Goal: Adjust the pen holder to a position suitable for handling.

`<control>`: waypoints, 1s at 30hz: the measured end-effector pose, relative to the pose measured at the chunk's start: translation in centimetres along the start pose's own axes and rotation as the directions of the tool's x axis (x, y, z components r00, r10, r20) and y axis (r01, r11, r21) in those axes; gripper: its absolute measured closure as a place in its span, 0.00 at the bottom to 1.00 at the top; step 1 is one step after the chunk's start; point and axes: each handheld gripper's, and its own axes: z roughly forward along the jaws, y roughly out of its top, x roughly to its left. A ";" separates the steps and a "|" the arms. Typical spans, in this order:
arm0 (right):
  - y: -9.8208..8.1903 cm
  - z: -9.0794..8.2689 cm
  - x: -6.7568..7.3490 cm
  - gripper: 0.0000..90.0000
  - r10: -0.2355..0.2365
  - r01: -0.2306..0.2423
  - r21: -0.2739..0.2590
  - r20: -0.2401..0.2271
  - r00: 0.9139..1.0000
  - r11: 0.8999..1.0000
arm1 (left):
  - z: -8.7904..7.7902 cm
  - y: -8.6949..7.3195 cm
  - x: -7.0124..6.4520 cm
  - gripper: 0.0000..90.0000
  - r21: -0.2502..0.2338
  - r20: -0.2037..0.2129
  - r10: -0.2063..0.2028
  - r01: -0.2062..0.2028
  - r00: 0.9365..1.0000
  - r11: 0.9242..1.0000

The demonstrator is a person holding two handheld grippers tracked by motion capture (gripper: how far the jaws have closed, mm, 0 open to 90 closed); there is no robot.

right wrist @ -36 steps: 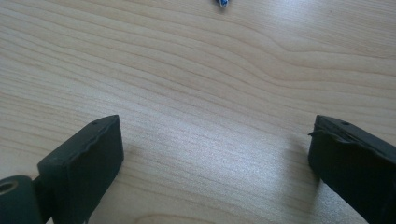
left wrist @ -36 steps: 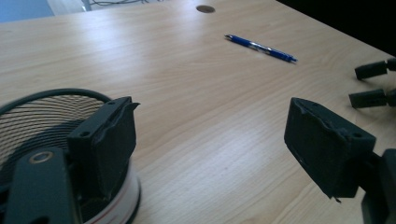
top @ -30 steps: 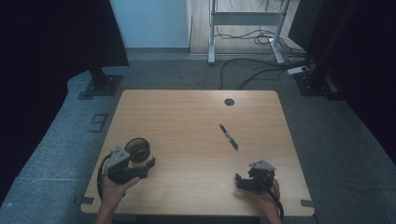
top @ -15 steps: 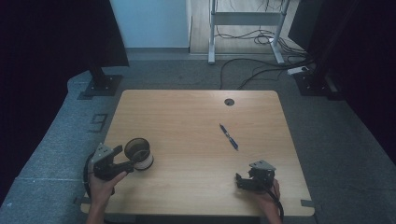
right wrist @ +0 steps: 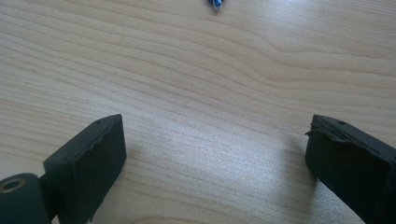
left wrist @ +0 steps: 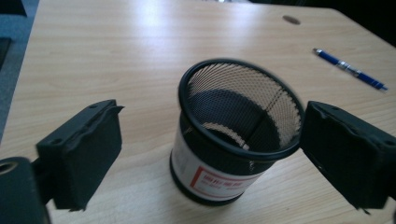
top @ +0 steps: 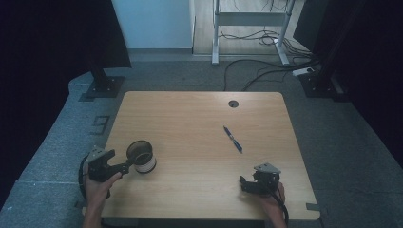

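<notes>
The black mesh pen cup [top: 141, 156] is standing upright near the left front corner of the wooden bench [top: 199, 114]. The left gripper [top: 124, 166] is sitting just beside it, its fingers [left wrist: 84, 151] having just been opening and now spread either side of the cup. The right gripper [top: 243, 182] is resting near the front edge, fingers [right wrist: 88, 163] spread over bare wood, with a blue pen [top: 233, 139] lying beyond it.

The left tool [top: 124, 166] backed off the mesh cup [top: 141, 156], jaws opening.
</notes>
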 end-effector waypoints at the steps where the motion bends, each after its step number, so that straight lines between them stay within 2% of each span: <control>1: 0.0 0.0 0.0 0.05 0.000 0.000 0.000 0.000 1.000 1.000 | 0.0 0.0 0.0 0.05 0.000 0.000 0.000 0.000 1.000 1.000; 7: 0.0 0.0 0.0 0.05 0.002 -0.002 0.000 0.001 1.000 1.000 | 1.1 -0.5 0.0 0.02 0.038 0.024 0.016 -0.017 1.000 0.999; 14: 0.0 0.0 0.0 0.05 0.002 -0.002 0.000 0.001 1.000 1.000 | 2.2 -0.8 -1.1 0.01 0.057 0.051 0.064 -0.067 0.997 0.996; 18: 0.0 0.0 0.0 0.05 0.001 -0.001 -0.001 0.002 1.000 1.000 | 2.9 -0.9 -1.5 0.01 0.070 0.050 0.076 -0.079 0.996 0.994; 24: 0.0 0.0 0.0 0.05 0.003 -0.003 -0.002 0.003 1.000 1.000 | 4.1 -1.1 -2.3 0.01 0.061 0.042 0.094 -0.097 0.995 0.993; 27: 0.0 0.0 0.0 0.06 0.003 -0.003 -0.002 0.003 1.000 1.000 | 4.7 -1.0 -2.6 0.02 0.059 0.026 0.110 -0.112 0.994 0.992; 30: 0.0 0.0 0.0 0.06 0.005 -0.005 -0.003 0.005 1.000 1.000 | 5.5 -1.0 -2.6 0.02 0.050 0.009 0.101 -0.101 0.995 0.994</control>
